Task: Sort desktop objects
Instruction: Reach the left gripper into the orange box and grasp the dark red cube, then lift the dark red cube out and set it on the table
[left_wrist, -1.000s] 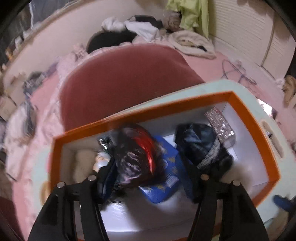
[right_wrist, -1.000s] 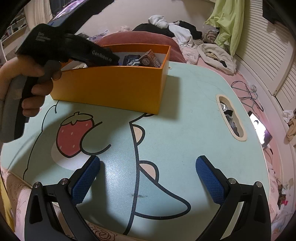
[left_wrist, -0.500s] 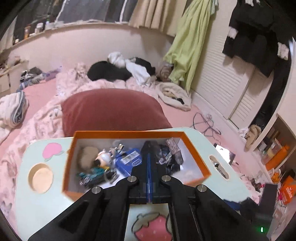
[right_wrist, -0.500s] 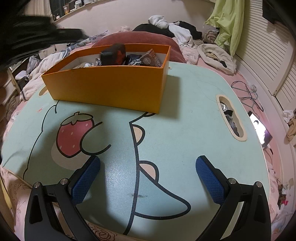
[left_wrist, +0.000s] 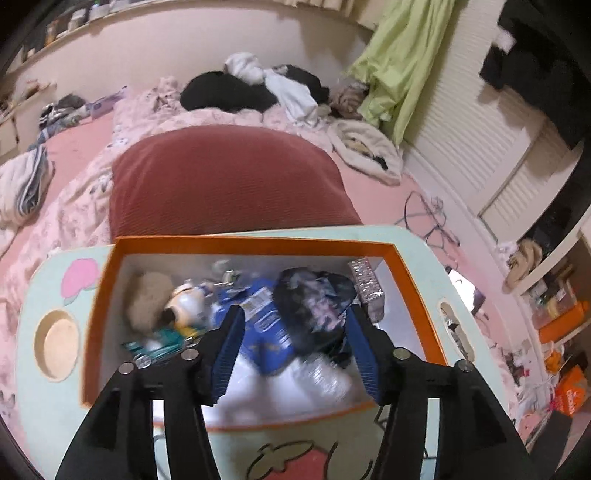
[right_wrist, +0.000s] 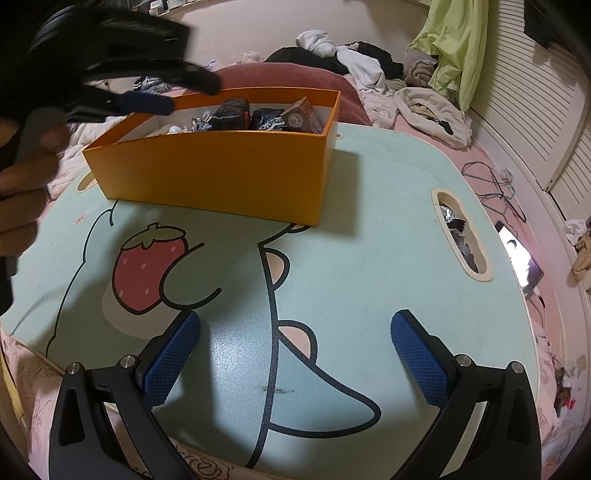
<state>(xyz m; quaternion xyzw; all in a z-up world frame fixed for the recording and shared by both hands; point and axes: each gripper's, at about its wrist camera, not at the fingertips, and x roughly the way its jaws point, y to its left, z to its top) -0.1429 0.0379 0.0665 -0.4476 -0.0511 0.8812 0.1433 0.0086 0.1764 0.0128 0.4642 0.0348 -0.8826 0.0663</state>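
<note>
The orange box (right_wrist: 221, 173) is set on the far half of a mint-green lap table (right_wrist: 369, 240) printed with a strawberry (right_wrist: 147, 269) and a cartoon figure. In the right wrist view the box is seen at about eleven to twelve o'clock, well apart from the right gripper (right_wrist: 295, 350), whose blue pads (right_wrist: 173, 354) are spread wide over bare tabletop with nothing between them.

Inside the box small items are piled: a dark crumpled pouch (left_wrist: 314, 302) toward two o'clock of the interior, a blue packet (left_wrist: 266, 325) near the middle, a fluffy beige object (left_wrist: 147, 299) and a white rounded toy (left_wrist: 188, 299) toward nine o'clock, and a silvery blister pack (left_wrist: 365, 284) leaned against the wall at three o'clock. Much of this is blurred in the left wrist view.

The left gripper (left_wrist: 295, 354) is held over the near part of the box, pointed downward into it. Its jaws are opening, about half spread; the dark pouch and blue packet appear between the fingers in the picture, but no pad is seen pressed on anything. In the right wrist view this gripper is seen blurred at ten o'clock, above the box's left end, gripped by a hand (right_wrist: 22, 184).

A red cushion (left_wrist: 229, 181) lies just beyond the table at twelve o'clock, on a pink bed strewn with clothes.
</note>
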